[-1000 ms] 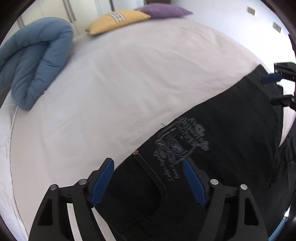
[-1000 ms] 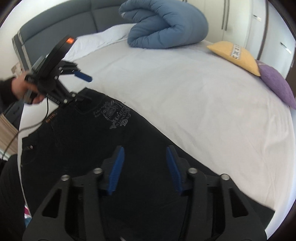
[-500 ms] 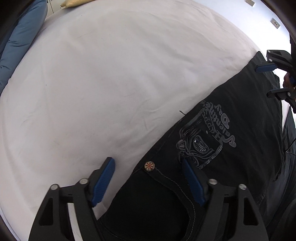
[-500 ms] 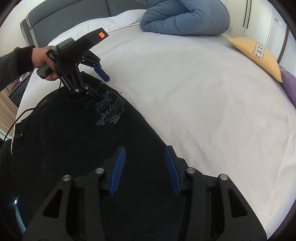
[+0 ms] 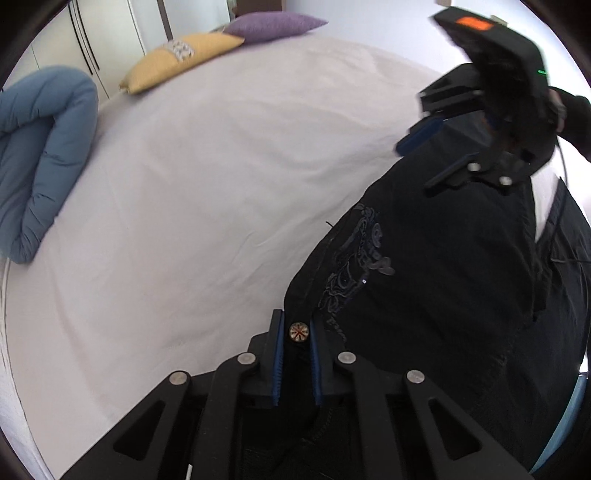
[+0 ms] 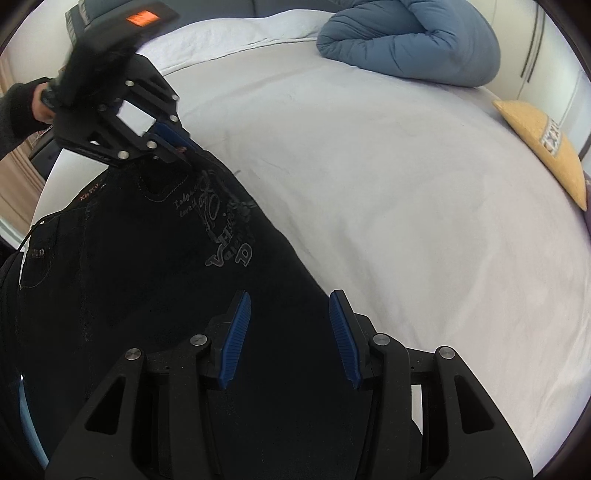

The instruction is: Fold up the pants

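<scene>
Black pants (image 5: 424,280) with grey embroidered lettering lie along the near edge of the white bed. My left gripper (image 5: 295,325) is shut on the pants' waistband corner, a copper button between its blue pads. It also shows in the right wrist view (image 6: 173,142), gripping that corner and lifting it slightly. My right gripper (image 6: 290,321) is open, its blue fingers (image 6: 236,332) spread over the pants' leg (image 6: 184,295). It shows in the left wrist view (image 5: 436,147) above the far end of the pants, apparently open.
The white bed sheet (image 5: 207,184) stretches beyond the pants. A rolled blue duvet (image 5: 37,147) lies at its far side, also in the right wrist view (image 6: 410,40). A yellow pillow (image 5: 181,59) and a purple pillow (image 5: 273,24) lie by the wardrobe.
My left gripper closed on the waistband corner at the button; it was open before. The right gripper moved closer along the pants and stays open.
</scene>
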Motion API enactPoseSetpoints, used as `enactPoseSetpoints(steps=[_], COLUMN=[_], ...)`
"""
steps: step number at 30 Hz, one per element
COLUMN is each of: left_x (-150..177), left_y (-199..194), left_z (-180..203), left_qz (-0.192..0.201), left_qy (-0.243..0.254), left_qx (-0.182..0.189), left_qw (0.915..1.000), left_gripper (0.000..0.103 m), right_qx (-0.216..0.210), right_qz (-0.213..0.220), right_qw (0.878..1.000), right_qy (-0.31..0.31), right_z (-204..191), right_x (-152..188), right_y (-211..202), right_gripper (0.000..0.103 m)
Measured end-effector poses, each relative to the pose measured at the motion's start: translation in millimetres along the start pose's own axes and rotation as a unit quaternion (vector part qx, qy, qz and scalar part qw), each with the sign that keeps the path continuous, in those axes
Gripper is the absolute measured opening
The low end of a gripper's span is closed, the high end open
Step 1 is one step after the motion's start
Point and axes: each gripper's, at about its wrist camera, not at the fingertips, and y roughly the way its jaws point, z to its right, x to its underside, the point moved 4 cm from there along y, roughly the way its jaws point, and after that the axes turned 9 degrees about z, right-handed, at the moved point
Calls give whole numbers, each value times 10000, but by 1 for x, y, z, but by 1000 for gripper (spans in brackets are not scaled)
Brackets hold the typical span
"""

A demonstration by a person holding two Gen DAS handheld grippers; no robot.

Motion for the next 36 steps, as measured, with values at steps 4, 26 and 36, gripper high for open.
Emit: enactPoseSetpoints(steps=[4,26,36], left_x=[-1,78,162], left_y=[-14,-90,-107], left_z=[13,107,199], left_qz=[199,248,-191], left_qy=[189,1047,1736], left_qx=[-71,-82,292], left_qw=[9996,9942,9842], left_gripper=[12,12,12], right_qx=[-93,1220,1152], right_qz=[-135,-869,-1209], right_qw=[9998,8632,7500], right_qy=[-150,-4820,-6400], right_z=[-7,-222,-336], right_x=[-8,64,152], right_y=[12,-37,-39], right_gripper=[43,2,2])
